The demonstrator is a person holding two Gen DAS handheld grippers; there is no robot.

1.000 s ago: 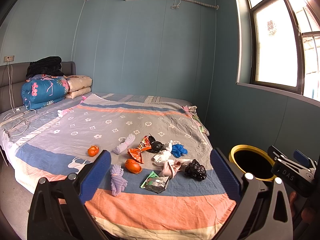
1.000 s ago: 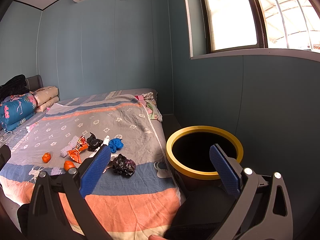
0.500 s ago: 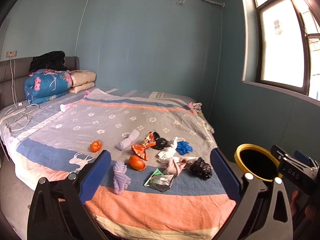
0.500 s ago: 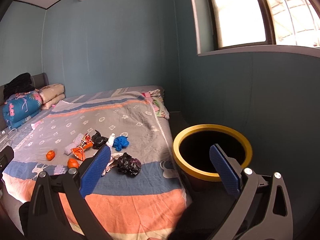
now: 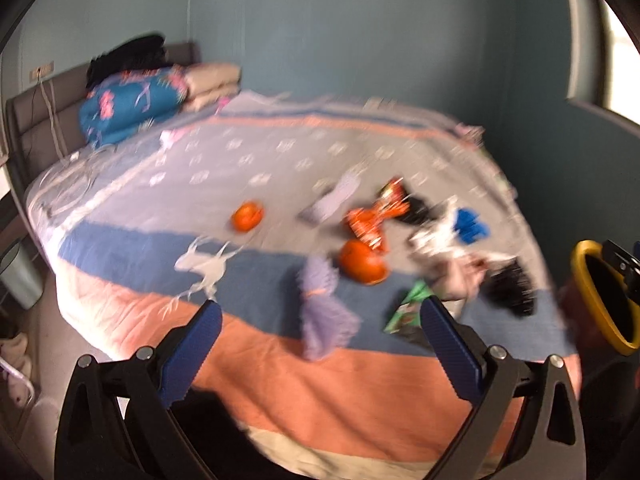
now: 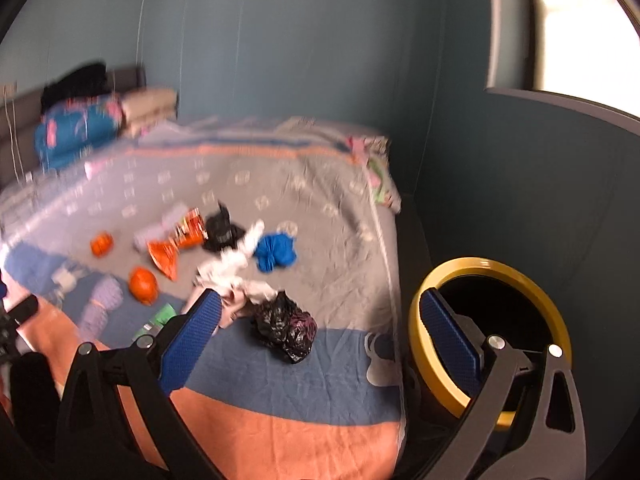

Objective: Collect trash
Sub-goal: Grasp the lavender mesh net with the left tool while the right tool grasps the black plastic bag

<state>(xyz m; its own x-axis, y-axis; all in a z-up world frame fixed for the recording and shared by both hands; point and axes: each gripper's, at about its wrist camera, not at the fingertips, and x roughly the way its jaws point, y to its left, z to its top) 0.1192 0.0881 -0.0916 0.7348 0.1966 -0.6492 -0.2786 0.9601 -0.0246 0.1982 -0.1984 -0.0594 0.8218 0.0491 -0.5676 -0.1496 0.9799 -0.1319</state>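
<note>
Trash lies scattered on the bed (image 5: pixel 280 384): a purple foam net (image 5: pixel 324 312), two orange peels (image 5: pixel 362 266), an orange snack wrapper (image 5: pixel 372 216), a green packet (image 5: pixel 408 314), a black bag (image 5: pixel 508 284) (image 6: pixel 286 326), a blue wad (image 6: pixel 276 254) and white tissue (image 6: pixel 234 262). A black bin with a yellow rim (image 6: pixel 492 268) (image 5: pixel 580 264) stands on the floor to the right of the bed. My left gripper (image 5: pixel 320 354) is open and empty above the bed's near edge. My right gripper (image 6: pixel 318 338) is open and empty between bed and bin.
Folded quilts and pillows (image 5: pixel 132 100) are stacked at the headboard on the left. A cable (image 5: pixel 56 120) hangs by the headboard. A window ledge (image 6: pixel 560 100) juts from the right wall. A small white bin (image 5: pixel 20 276) stands left of the bed.
Both grippers have tilted down and moved toward the bed, so the trash looks larger and the ceiling unit has left view. Both views are motion-blurred. The jaws stay open.
</note>
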